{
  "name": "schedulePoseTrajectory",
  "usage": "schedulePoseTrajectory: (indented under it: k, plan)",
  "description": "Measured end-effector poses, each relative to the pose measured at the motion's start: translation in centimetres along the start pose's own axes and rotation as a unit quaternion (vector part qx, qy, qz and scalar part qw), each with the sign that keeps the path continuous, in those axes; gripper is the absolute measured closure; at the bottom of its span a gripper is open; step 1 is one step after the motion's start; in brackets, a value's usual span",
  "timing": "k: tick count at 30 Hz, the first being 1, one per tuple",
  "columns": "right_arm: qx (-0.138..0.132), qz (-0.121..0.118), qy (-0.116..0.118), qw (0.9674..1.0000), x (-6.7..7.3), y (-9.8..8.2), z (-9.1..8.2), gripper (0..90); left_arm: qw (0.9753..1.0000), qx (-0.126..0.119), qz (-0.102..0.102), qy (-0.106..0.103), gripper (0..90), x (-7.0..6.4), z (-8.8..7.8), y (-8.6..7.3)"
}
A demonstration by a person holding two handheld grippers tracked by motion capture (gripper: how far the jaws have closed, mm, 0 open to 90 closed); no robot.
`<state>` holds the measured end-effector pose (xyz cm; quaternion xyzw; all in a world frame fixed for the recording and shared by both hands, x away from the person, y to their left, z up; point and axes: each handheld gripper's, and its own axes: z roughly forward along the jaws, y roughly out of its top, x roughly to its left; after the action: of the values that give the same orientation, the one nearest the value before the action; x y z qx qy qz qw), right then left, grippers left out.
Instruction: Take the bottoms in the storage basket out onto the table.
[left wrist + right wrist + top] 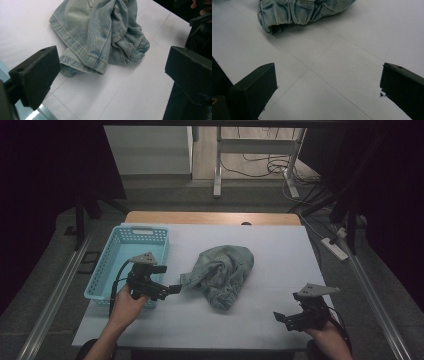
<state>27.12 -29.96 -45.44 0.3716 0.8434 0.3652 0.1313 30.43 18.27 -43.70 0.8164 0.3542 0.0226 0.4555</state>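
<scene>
My right gripper (286, 318) hovers nearest me at the near right of the white table (280, 255), jaws wide apart and empty. My left gripper (172, 289), also wide open and empty, sits just beside the left hem of the crumpled pale-blue denim garment (222, 272) at mid-table. I judge 2 risks: pinching only 1 loose fold so the heap drags, or snagging the turquoise plastic basket (106, 265) on the left.
</scene>
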Motion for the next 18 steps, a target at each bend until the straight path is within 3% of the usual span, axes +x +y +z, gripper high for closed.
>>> schedulePoseTrajectory:
  k: [18]
  plan:
    - [0.003, -0.006, -0.002, 1.0000, 0.1, 0.0, 0.0, 1.1, 0.9996, -0.021, -0.018, 0.003, 0.1, 0.3, -1.3, -1.3]
